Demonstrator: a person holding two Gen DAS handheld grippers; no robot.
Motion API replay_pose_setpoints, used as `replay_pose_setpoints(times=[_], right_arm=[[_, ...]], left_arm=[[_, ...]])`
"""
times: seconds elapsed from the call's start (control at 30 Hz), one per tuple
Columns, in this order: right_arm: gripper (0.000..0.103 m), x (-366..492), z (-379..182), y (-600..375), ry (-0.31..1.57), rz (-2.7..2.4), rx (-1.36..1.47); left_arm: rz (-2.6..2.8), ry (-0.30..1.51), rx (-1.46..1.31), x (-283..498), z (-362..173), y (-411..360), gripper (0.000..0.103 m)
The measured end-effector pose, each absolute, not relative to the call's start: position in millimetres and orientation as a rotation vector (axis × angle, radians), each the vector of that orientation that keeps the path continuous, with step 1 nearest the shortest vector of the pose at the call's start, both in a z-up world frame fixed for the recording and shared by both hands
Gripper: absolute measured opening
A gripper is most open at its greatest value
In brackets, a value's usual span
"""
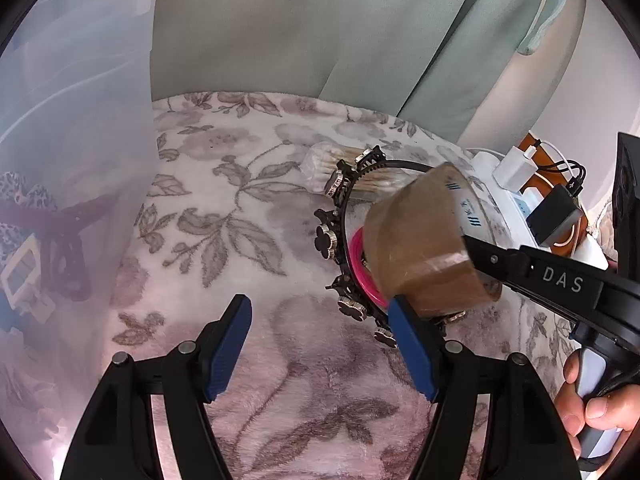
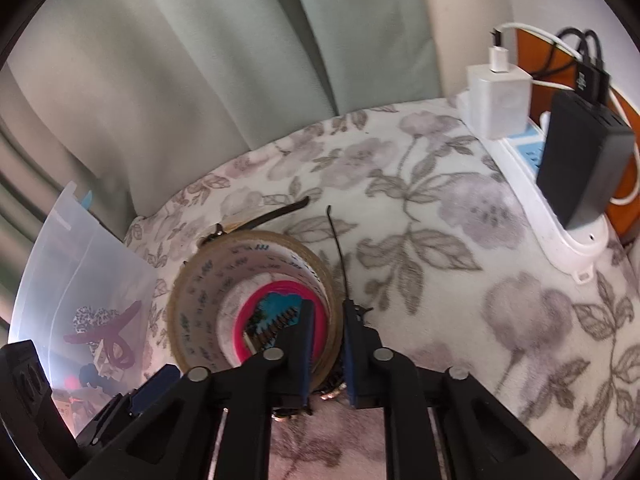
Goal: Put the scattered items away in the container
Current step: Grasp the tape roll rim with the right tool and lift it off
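Plenty of open floral blanket (image 1: 248, 240) between the clear container (image 1: 76, 140) on the left and the pile on the right. That side's crowded: tape roll (image 1: 420, 240) over a pink ring (image 1: 360, 268) and studded headband (image 1: 340, 216), power strip (image 2: 532, 184) with chargers just behind. Curtain (image 1: 320, 28) closes off the back.

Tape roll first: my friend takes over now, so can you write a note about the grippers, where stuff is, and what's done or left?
Right gripper: shut on the tape roll, one finger inside its hole, one outside.
Left gripper: open, holding nothing, over the blanket.
Bin: to the left, some small items already inside.
Left to do: tape roll into the bin, then the black headband, pink ring and cotton swabs on the blanket.
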State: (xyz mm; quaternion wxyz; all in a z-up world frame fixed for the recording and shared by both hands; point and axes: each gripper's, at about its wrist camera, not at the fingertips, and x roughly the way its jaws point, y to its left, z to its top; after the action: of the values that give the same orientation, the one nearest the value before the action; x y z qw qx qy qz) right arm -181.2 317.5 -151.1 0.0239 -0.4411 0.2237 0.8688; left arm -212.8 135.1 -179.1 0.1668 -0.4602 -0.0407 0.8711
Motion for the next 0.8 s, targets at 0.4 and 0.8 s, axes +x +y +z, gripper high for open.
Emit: replay_pose_setpoints(times=[0.4, 0.8], right_arm=[[0.007, -164.0, -146.4, 328.8, 0.771, 2.709, -1.324], [0.007, -134.2, -127.7, 355.7, 0.741, 2.681, -1.255]], left_arm=[[2.464, -0.117, -1.323, -224.1, -184.8, 136.7, 0.071], [2.439, -0.117, -1.329, -234.1, -187.9, 152.8, 0.069]])
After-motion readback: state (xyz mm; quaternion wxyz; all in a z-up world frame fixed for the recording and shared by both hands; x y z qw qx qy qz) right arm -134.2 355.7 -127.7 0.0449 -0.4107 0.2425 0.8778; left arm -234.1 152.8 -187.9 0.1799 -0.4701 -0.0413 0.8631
